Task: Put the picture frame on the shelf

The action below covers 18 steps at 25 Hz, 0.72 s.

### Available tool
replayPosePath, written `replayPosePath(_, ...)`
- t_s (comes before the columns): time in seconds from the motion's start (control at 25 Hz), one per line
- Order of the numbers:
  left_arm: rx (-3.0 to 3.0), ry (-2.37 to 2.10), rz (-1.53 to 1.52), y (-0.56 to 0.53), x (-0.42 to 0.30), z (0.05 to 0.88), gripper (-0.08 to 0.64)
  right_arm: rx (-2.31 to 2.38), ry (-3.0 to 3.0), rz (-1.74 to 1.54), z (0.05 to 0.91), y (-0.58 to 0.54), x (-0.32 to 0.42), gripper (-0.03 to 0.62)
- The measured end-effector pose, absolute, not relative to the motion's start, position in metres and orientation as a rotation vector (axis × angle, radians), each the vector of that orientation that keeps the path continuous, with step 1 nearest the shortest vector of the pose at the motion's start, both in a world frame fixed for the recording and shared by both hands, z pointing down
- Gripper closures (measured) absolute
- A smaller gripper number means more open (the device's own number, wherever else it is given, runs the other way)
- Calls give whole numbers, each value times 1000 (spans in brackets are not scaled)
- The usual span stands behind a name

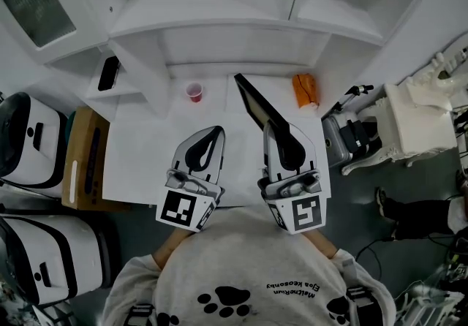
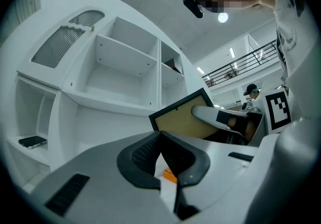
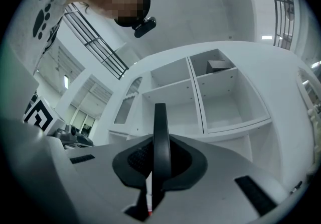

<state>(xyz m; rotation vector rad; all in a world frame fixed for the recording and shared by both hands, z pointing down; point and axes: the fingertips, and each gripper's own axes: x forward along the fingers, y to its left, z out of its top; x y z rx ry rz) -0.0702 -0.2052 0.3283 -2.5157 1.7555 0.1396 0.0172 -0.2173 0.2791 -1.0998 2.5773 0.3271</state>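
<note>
The picture frame (image 1: 252, 101), thin with a black rim and a tan back, is held tilted above the white desk top (image 1: 146, 164). My right gripper (image 1: 272, 129) is shut on its lower edge. In the right gripper view the frame (image 3: 160, 122) stands edge-on between the pads, and the white shelf unit (image 3: 220, 97) rises beyond it. My left gripper (image 1: 218, 130) hovers just left of the frame, shut with nothing in it. The left gripper view shows the frame (image 2: 180, 120) to the right, with the right gripper (image 2: 220, 116) on it.
A small red cup (image 1: 194, 92) and an orange object (image 1: 306, 91) sit at the back of the desk top, under the shelf's ledge (image 1: 241, 25). A dark phone (image 1: 108, 73) lies on a low side shelf at the left. White cases (image 1: 33, 142) stand on the floor left.
</note>
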Motion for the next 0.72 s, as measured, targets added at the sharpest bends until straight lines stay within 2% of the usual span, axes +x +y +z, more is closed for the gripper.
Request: replayPosePath(0.72,-2466,1646,160,-256,-108,279,540,-1106,2476,496,232,-250,-11,548)
